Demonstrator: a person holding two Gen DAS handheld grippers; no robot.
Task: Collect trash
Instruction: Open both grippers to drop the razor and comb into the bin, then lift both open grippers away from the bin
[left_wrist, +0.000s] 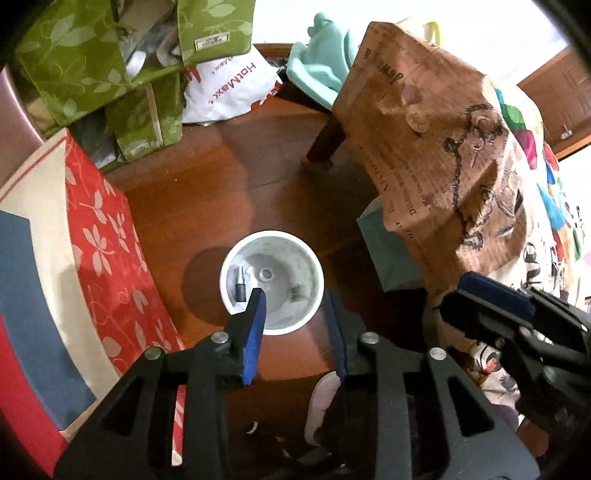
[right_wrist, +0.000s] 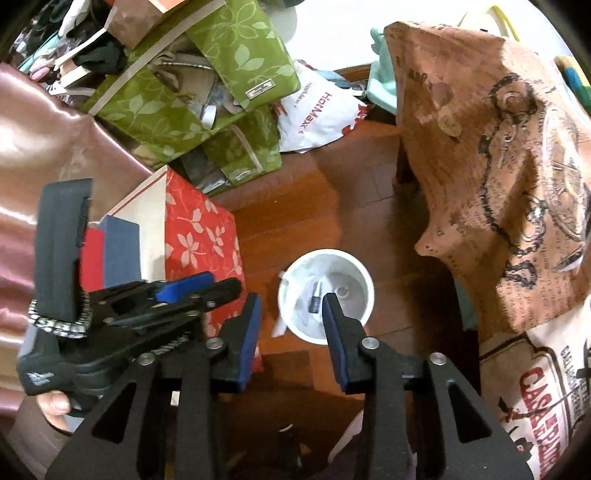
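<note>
- The white cup (left_wrist: 272, 282) stood upright on the wooden floor (left_wrist: 207, 177), between the red flowered box (left_wrist: 107, 236) and the brown printed cloth (left_wrist: 436, 140) that hung over a piece of furniture.
- In the right wrist view the same cup (right_wrist: 327, 295) was just ahead of the fingers (right_wrist: 248, 325), and something white and thin, maybe paper, lay against its outer wall; I could not tell what it was.
- Inside the cup lay a small dark cylinder (left_wrist: 239, 286) with a silver tip, and some smaller grey bits on the bottom.
- The left gripper (left_wrist: 295, 306) hung above the cup with its fingers spread a little, and nothing was between them.
- The right gripper (right_wrist: 290, 314) was also a little open and empty, one finger over the rim of the cup.
- The cup looked like thin plastic or paper, so I judged it light and easy to tip or to crush if squeezed across the mouth.
- The smooth wall could slip; a hold on the rim, one finger inside and one outside, seemed the safest place.
- The loose pieces inside would probably fall out if the cup was tilted, so it should stay upright when lifted.
- The dark cylinder was small and hard, and deep in the cup, so it seemed difficult to pinch alone.
</note>
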